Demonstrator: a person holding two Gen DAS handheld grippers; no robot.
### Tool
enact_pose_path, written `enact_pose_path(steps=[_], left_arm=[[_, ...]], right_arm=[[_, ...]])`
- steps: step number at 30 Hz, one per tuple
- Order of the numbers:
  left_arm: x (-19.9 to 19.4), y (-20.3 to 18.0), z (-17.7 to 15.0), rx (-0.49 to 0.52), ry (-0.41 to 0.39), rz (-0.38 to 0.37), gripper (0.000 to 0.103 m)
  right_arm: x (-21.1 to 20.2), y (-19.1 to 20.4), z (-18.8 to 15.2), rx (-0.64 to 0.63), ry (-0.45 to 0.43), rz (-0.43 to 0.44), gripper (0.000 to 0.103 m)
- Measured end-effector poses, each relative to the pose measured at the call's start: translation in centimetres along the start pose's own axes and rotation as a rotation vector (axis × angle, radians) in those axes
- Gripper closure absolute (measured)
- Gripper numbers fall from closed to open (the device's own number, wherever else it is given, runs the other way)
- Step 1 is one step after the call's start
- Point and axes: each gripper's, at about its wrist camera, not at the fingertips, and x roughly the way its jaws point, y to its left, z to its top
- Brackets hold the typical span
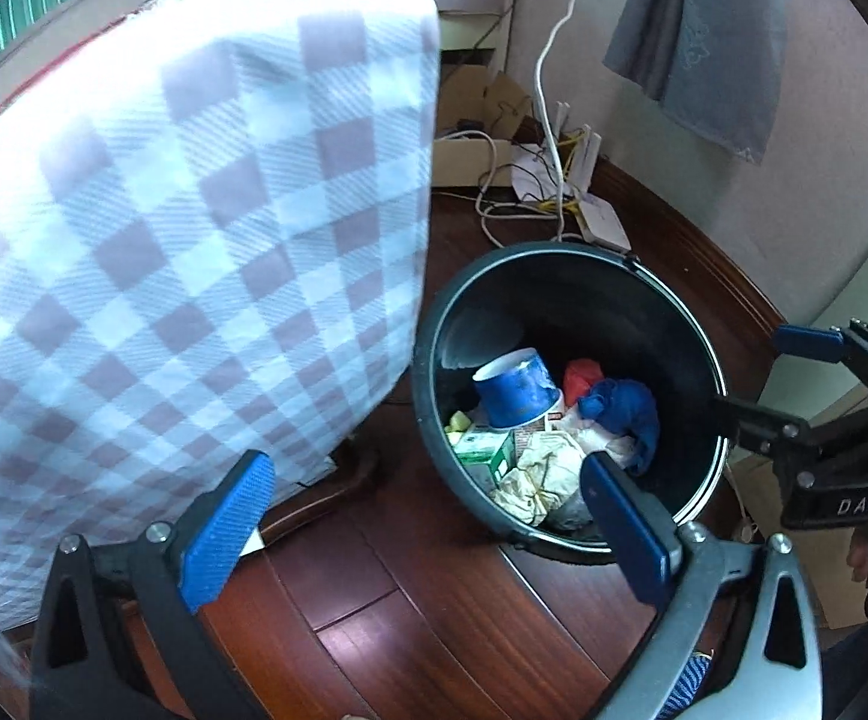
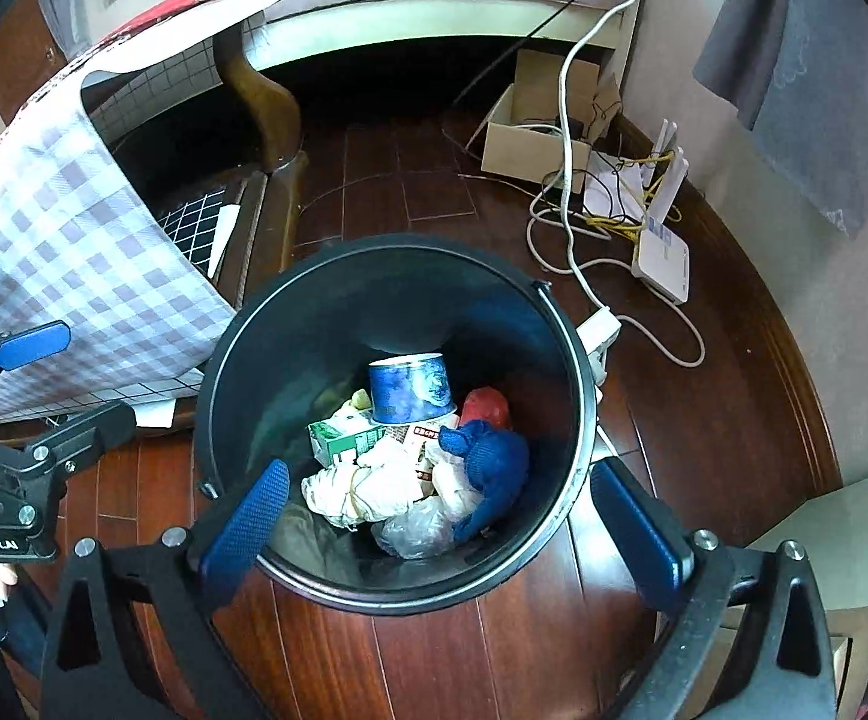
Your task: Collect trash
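Note:
A black trash bin (image 2: 374, 245) stands on the dark wood floor. Inside lie a blue paper cup (image 2: 410, 390), a green carton (image 2: 344, 438), crumpled paper (image 2: 368, 486), a blue cloth (image 2: 490, 468), a red scrap (image 2: 484, 408) and a clear plastic bag (image 2: 416, 531). My right gripper (image 2: 442, 525) hovers open over the bin's near rim, holding nothing. My left gripper (image 1: 428, 528) is open and empty too, to the left of the bin (image 1: 583, 252), by the tablecloth. The blue cup (image 1: 514, 387) and cloth (image 1: 625, 414) also show in the left wrist view.
A lilac-checked tablecloth (image 1: 194, 240) hangs close to the bin's left side, with a wooden table leg (image 2: 266, 102) behind it. Behind the bin, by the wall, lie a white router (image 2: 664, 258), tangled cables (image 2: 559, 222) and a cardboard box (image 2: 529, 138). A grey cloth (image 2: 805, 60) hangs on the wall.

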Motion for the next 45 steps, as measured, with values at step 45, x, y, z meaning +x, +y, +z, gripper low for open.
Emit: enact_pose_path(steps=[45], left_arm=[[-25.0,5.0,-4.3,-0.128,-0.284,0.142,0.001]], right_arm=[[-27.2,12.2,-0.9,0.034,-0.344,-0.107,0.001]])
